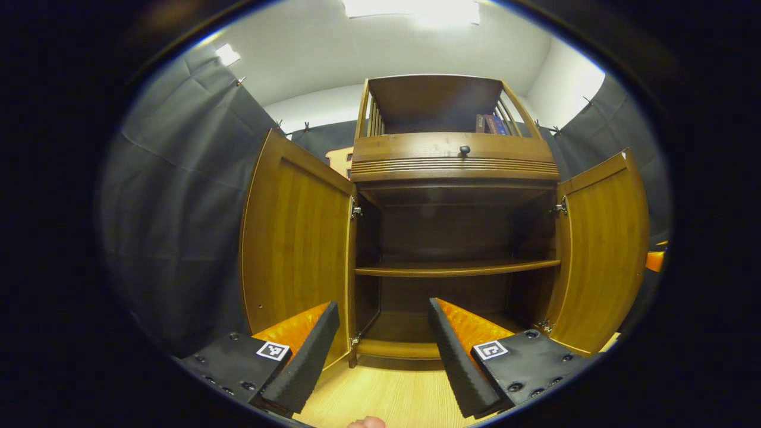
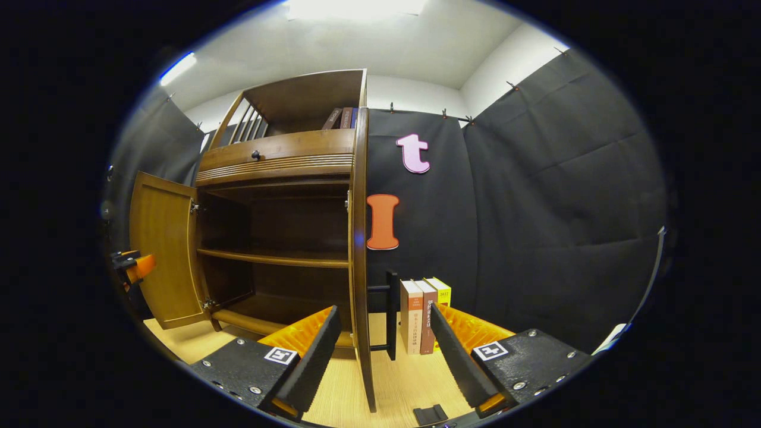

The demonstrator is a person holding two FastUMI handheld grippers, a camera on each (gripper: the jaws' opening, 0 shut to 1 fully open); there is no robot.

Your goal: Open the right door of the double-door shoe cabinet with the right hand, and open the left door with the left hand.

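The wooden shoe cabinet (image 1: 455, 172) stands with both doors swung out. In the left gripper view its left door (image 1: 297, 249) hangs open just beyond my left finger and its right door (image 1: 600, 249) is open at the far right. My left gripper (image 1: 383, 304) is open, facing the bare inner shelf (image 1: 458, 268), and holds nothing. In the right gripper view the right door (image 2: 359, 238) is seen edge-on, its lower edge running down between my spread fingers without being pinched. My right gripper (image 2: 383, 309) is open. The left door (image 2: 163, 249) shows farther off, with the left gripper (image 2: 134, 264) beside it.
A drawer with a dark knob (image 1: 464, 150) sits above the doors, and a few books (image 1: 490, 123) stand on the slatted top shelf. To the right of the cabinet, three upright books (image 2: 425, 315) lean on a black bookend (image 2: 389, 315) on the light wooden floor (image 2: 345, 386).
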